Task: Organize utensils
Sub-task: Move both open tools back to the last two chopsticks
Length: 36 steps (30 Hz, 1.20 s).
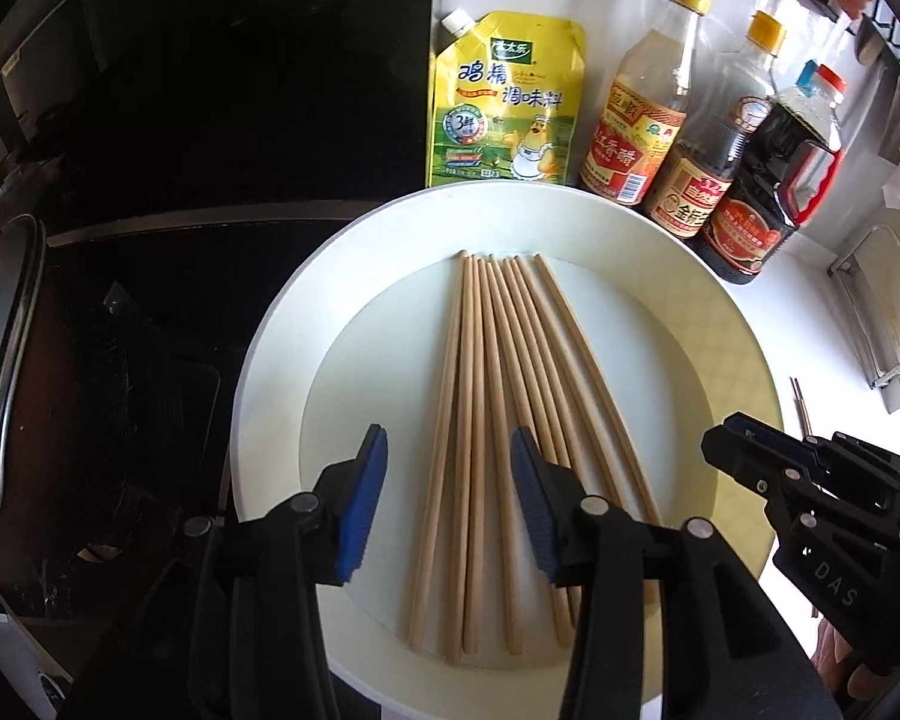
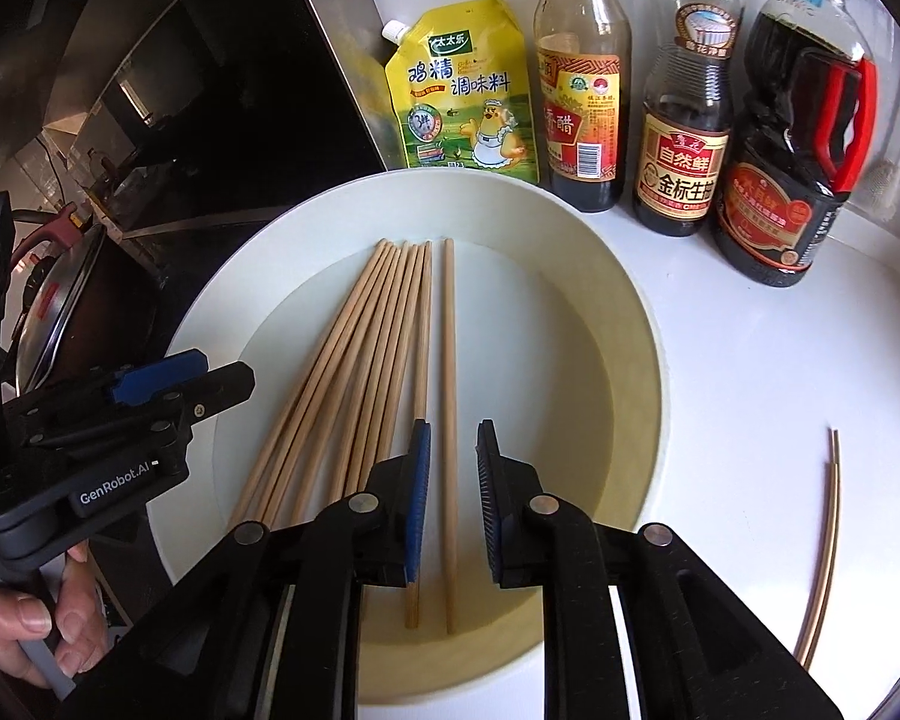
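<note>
While both of my tools hang over the plate, I list what lies under them, nearest first.

Item one: my left gripper (image 1: pixel 447 501), jaws part open, nothing pressed between the blue pads. Several sticks pass under the gap; the pads do not touch them.

Item two: my right gripper (image 2: pixel 453 495), jaws narrowly apart, empty. One lone chopstick (image 2: pixel 449 420) runs straight through the gap toward twelve o'clock, clear of both pads.

Item three: the chopsticks (image 1: pixel 486 420), a fan of plain wooden sticks lying flat in the white plate (image 1: pixel 282 360). Far tips bunch together at twelve o'clock; near ends spread toward six. In the right wrist view the main bundle sits at ten o'clock of the lone stick.

Handling note, my judgement: light, stiff, dry wood, smooth and round enough to roll on glazed china. Thin, so jaws must close nearly all the way. Best hold is across the thicker near ends, where the sticks are spread and one or two can be pinched alone. A grip near the tips would gather neighbours.

Item four: a stray pair of thin sticks (image 2: pixel 825 540) on the white counter, at three o'clock of the plate, well apart from it.

Item five, farthest: a yellow seasoning pouch (image 1: pixel 504 102) and three sauce bottles (image 1: pixel 636 120) standing along the wall at twelve to two o'clock, just beyond the rim.
</note>
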{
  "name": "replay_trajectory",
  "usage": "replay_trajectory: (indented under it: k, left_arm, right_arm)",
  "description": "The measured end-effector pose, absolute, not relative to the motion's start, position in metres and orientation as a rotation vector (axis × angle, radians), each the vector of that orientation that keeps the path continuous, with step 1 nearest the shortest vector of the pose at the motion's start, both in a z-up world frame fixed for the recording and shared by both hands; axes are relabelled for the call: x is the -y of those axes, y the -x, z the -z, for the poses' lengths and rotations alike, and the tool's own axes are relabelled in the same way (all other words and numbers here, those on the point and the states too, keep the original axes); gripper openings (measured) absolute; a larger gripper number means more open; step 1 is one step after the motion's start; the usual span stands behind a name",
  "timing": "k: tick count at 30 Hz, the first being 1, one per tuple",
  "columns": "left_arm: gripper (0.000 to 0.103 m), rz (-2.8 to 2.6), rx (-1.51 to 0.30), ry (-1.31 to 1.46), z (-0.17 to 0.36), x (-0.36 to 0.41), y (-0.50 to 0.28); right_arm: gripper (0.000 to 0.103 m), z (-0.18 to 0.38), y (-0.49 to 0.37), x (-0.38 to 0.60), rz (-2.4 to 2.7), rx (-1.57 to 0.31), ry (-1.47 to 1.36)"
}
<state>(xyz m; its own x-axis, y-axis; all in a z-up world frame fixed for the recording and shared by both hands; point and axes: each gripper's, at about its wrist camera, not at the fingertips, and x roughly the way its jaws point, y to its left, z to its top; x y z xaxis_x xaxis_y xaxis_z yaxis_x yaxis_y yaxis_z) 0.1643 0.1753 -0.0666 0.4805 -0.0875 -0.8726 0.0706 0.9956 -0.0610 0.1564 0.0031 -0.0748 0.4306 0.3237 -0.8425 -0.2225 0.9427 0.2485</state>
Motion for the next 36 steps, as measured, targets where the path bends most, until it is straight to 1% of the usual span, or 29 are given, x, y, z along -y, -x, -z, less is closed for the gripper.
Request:
replay_trajectory:
  k: [3,7,15,18,23,27,36]
  left_arm:
    - [0.045,0.106,-1.051,0.010,0.061,-0.172,-0.153]
    - [0.046,0.118,-1.028,0.007,0.052,-0.166,-0.138]
    - [0.050,0.146,-1.009,-0.020,0.041,-0.148,-0.110]
    - [0.053,0.167,-1.007,-0.028,0.040,-0.139,-0.103]
    - [0.053,0.198,-1.017,-0.057,0.041,-0.118,-0.093]
    - [0.056,0.224,-1.027,-0.076,0.043,-0.097,-0.086]
    - [0.058,0.287,-1.043,-0.095,0.046,-0.048,-0.073]
  right_arm:
    - [0.025,0.070,-0.144,0.001,-0.339,-1.060,-0.113]
    - [0.025,0.062,-0.128,0.008,-0.331,-1.041,-0.120]
    - [0.025,0.051,-0.095,0.032,-0.298,-1.006,-0.149]
    - [0.029,0.051,-0.085,0.044,-0.276,-1.003,-0.172]
    - [0.030,0.052,-0.070,0.067,-0.236,-0.999,-0.207]
    - [0.035,0.053,-0.057,0.089,-0.200,-0.993,-0.230]
    - [0.035,0.061,-0.033,0.142,-0.118,-1.005,-0.254]
